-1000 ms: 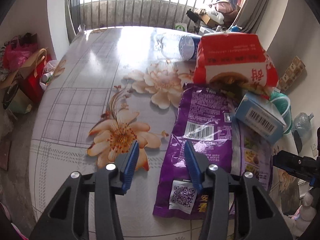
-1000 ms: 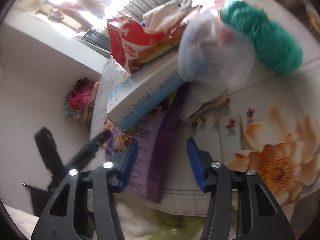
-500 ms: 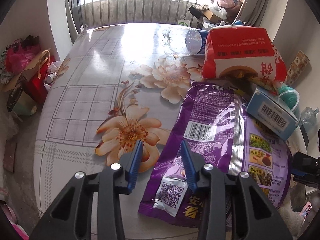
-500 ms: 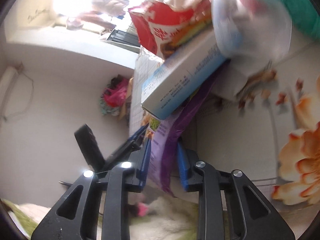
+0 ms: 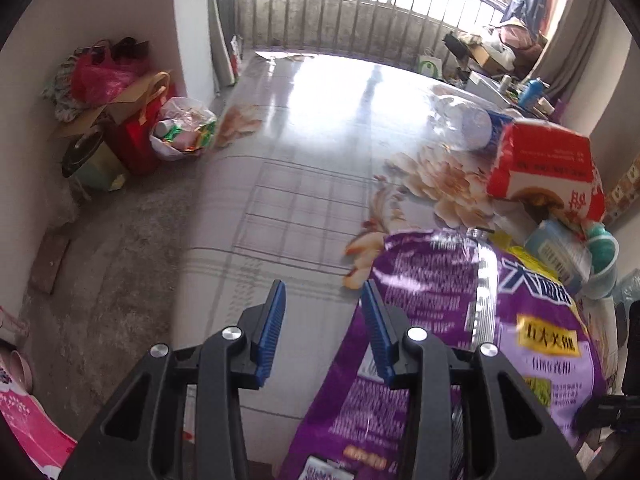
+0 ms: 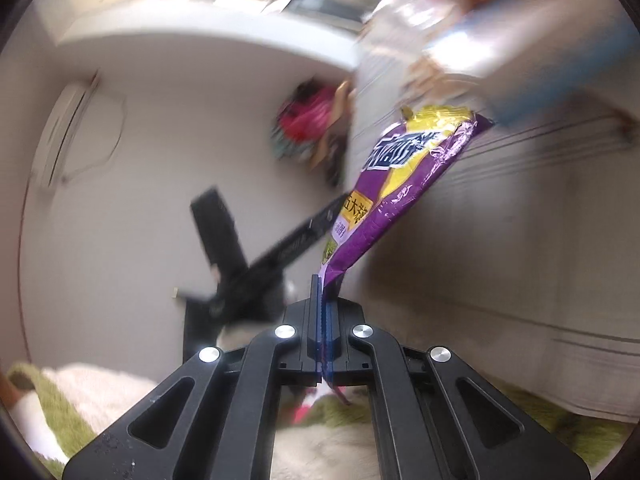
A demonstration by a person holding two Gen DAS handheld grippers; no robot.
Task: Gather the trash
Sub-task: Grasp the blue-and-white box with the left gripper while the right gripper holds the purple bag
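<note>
A big purple snack bag [image 5: 440, 292] lies on the flowered table [image 5: 304, 184], its near edge raised off the top. My right gripper [image 6: 320, 292] is shut on that bag's edge [image 6: 400, 184], which runs up and away from the pads. My left gripper [image 5: 324, 320] stands open over the table's front left, nothing between its fingers; the purple bag passes just behind its right finger [image 5: 376, 328]. Behind the bag are a red snack bag [image 5: 548, 168], a pale blue carton [image 5: 560, 252] and a crushed plastic bottle [image 5: 460, 124].
A white bag of wrappers [image 5: 184, 128], a red bag [image 5: 136, 140] and a pink bag [image 5: 100, 76] crowd the floor left of the table. A green cup [image 5: 600, 240] sits at the table's right edge. A fluffy green-and-cream rug [image 6: 80, 400] lies below.
My right gripper went from open around the purple bag's edge to shut on it and tilted upward. The left gripper shifted left, so the bag now lies to its right.
</note>
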